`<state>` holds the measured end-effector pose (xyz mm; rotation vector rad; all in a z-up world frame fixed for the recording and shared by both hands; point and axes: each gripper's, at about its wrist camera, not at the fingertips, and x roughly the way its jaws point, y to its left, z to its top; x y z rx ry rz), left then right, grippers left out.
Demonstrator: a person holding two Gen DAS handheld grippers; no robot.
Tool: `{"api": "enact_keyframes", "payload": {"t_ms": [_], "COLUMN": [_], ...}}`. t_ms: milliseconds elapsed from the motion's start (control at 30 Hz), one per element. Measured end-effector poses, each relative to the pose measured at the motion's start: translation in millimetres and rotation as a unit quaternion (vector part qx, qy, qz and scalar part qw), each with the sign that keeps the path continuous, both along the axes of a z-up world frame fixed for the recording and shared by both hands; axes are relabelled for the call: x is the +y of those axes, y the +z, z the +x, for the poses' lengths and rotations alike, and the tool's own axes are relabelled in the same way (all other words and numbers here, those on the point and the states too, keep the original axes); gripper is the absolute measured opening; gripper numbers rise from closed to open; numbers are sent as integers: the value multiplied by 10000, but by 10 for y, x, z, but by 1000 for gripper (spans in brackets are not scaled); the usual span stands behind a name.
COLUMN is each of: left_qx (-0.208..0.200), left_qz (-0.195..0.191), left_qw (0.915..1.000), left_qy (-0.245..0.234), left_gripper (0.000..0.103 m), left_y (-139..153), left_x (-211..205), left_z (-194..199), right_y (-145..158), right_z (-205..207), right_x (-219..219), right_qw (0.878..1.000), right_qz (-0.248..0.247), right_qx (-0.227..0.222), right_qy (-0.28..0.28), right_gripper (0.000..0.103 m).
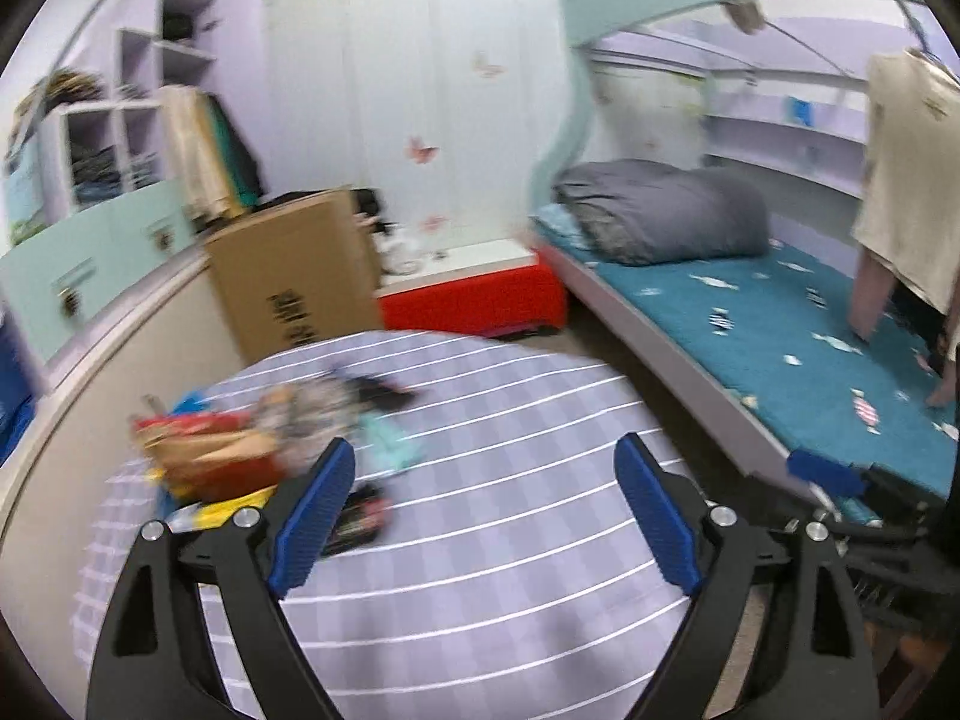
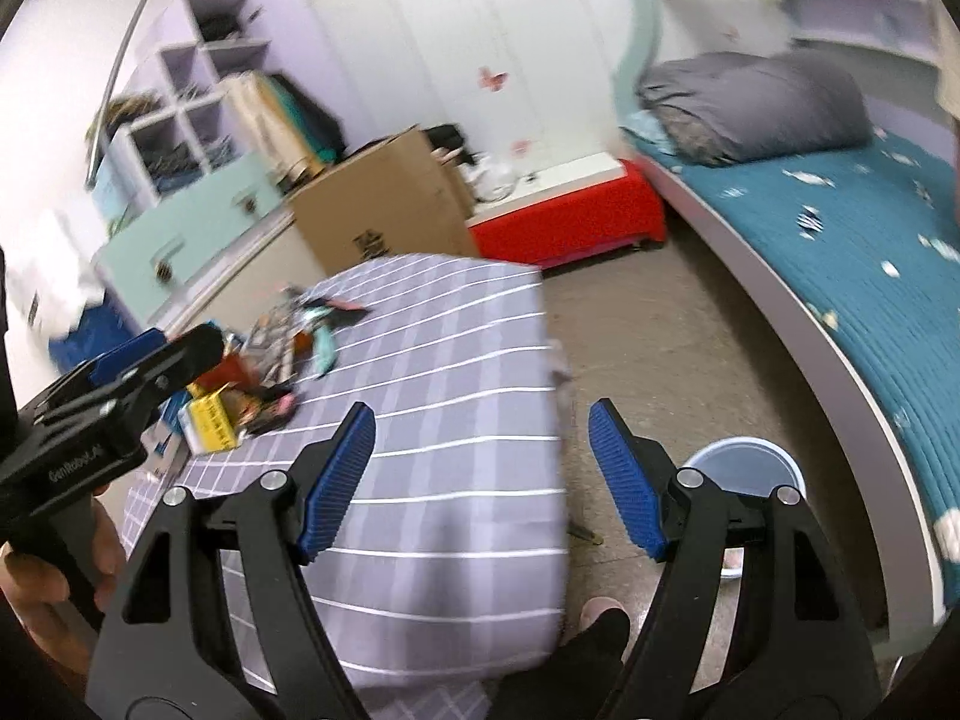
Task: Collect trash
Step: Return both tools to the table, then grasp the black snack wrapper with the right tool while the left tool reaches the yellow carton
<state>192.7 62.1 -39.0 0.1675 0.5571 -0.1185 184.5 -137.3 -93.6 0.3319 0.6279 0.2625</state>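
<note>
A heap of trash (image 1: 240, 450), with red and yellow packets and crumpled wrappers, lies at the left side of a table under a purple checked cloth (image 1: 480, 570). My left gripper (image 1: 486, 450) hovers above the cloth just right of the heap, open and empty. The right wrist view shows the same heap of trash (image 2: 270, 360) on the cloth (image 2: 432, 450). My right gripper (image 2: 483, 414) is open and empty over the table's right edge. A round pale bin (image 2: 741, 441) stands on the floor behind its right finger. The left gripper (image 2: 150, 354) is in view at the left, held in a hand (image 2: 36, 582).
A cardboard box (image 1: 294, 276) and a red bench (image 1: 480, 300) stand behind the table. A bed with a teal cover (image 1: 750, 330) and a grey duvet (image 1: 660, 210) runs along the right. Bare floor (image 2: 648, 348) separates table and bed. A foot (image 2: 600, 612) is near the table.
</note>
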Motion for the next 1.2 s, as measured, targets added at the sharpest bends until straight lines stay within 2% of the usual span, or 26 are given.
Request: {"api": "enact_keyframes", "payload": {"t_ms": [200, 333, 433, 467, 533, 667, 800, 900, 1033, 1133, 1200], "left_qx": [-19, 52, 138, 175, 187, 231, 230, 210, 294, 383, 434], "left_qz": [-230, -185, -338, -492, -702, -661, -816, -667, -448, -278, -251], "left_qw": [9982, 9963, 9938, 9926, 9924, 9934, 9935, 9957, 9966, 9965, 9964], "left_qy": [560, 840, 1050, 1092, 993, 909, 762, 613, 629, 695, 690], "left_gripper": [86, 86, 86, 86, 86, 86, 86, 86, 86, 86, 86], "left_y": [-64, -167, -229, -240, -260, -307, -273, -237, -217, -240, -261], "left_x": [960, 1454, 1733, 1823, 1928, 1926, 1880, 1781, 1669, 1631, 1617], "left_z": [-154, -150, -140, -143, -179, -106, -52, -5, 210, 358, 423], "right_y": [108, 68, 27, 23, 5, -46, -152, -219, -263, -302, -349], "right_z": [138, 224, 259, 281, 334, 431, 597, 735, 891, 1010, 1086], "right_x": [854, 1328, 1563, 1608, 1687, 1781, 1925, 2025, 2094, 2190, 2225], "right_qw": [9967, 9924, 9898, 9897, 9896, 9880, 9837, 9820, 9831, 9801, 9782], "right_qz": [-312, -521, -583, -597, -582, -761, -995, -1072, -937, -1085, -1141], "right_qx": [-21, 61, 121, 126, 210, 308, 534, 648, 763, 866, 971], "right_qy": [744, 1117, 1294, 1291, 1300, 1306, 1403, 1414, 1374, 1421, 1436], "right_gripper": [73, 73, 73, 73, 73, 73, 73, 73, 73, 73, 68]}}
